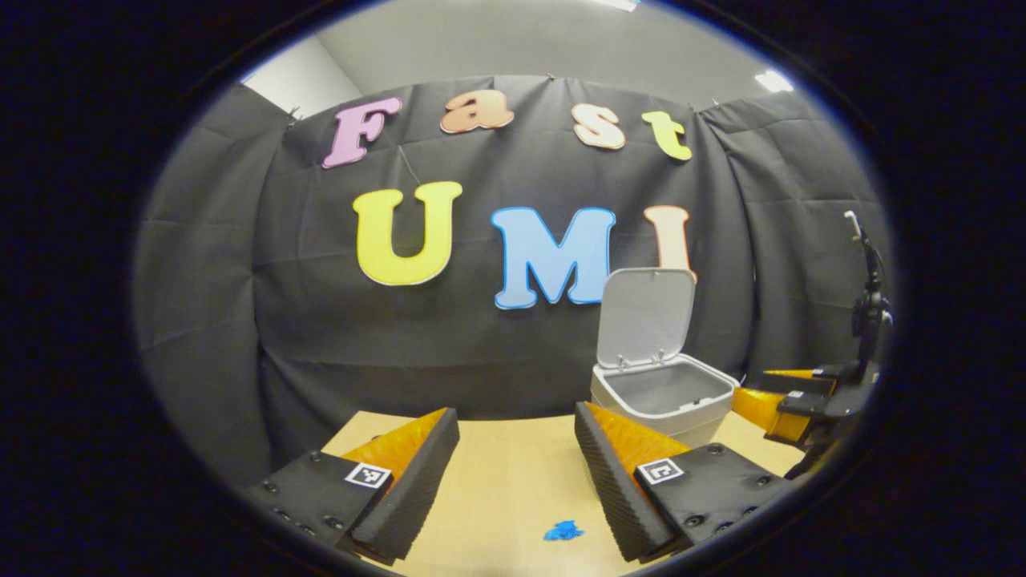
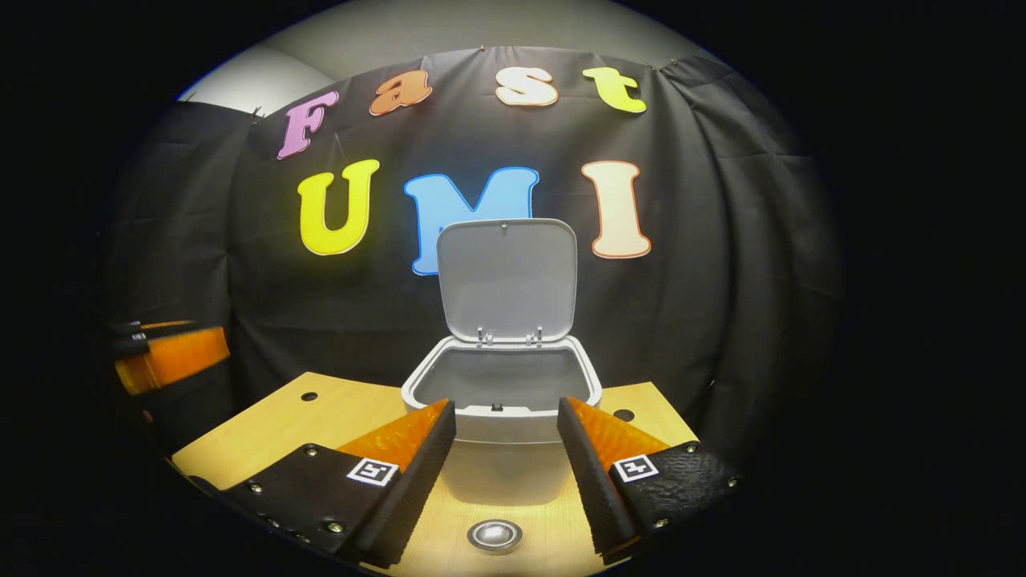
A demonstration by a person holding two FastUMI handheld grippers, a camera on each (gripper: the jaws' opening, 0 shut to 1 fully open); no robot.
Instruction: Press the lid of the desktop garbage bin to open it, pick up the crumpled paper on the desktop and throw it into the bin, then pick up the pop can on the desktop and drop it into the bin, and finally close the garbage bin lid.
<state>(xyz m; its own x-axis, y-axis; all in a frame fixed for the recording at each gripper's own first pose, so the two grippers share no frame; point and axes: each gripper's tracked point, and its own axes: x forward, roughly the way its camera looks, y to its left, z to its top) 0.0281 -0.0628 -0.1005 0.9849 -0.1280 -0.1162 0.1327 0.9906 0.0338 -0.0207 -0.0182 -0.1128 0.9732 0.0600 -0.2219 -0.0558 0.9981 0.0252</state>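
The grey desktop bin (image 2: pixel 497 473) stands straight ahead in the right gripper view, its lid (image 2: pixel 507 276) swung upright and its inside dim. My right gripper (image 2: pixel 506 403) is open just in front of the bin's front wall, nothing between the fingers. Low between them lies a round silver disc (image 2: pixel 494 535), perhaps the pop can's top. In the left gripper view the bin (image 1: pixel 665 393) sits to the right with its lid (image 1: pixel 645 316) up. My left gripper (image 1: pixel 515 410) is open over the table, and a small blue crumpled scrap (image 1: pixel 563 530) lies below it.
The wooden table (image 2: pixel 264 425) has small round holes left and right of the bin. The right gripper (image 1: pixel 789 401) shows beside the bin in the left gripper view. The left gripper (image 2: pixel 172 353) shows at the far left of the right gripper view.
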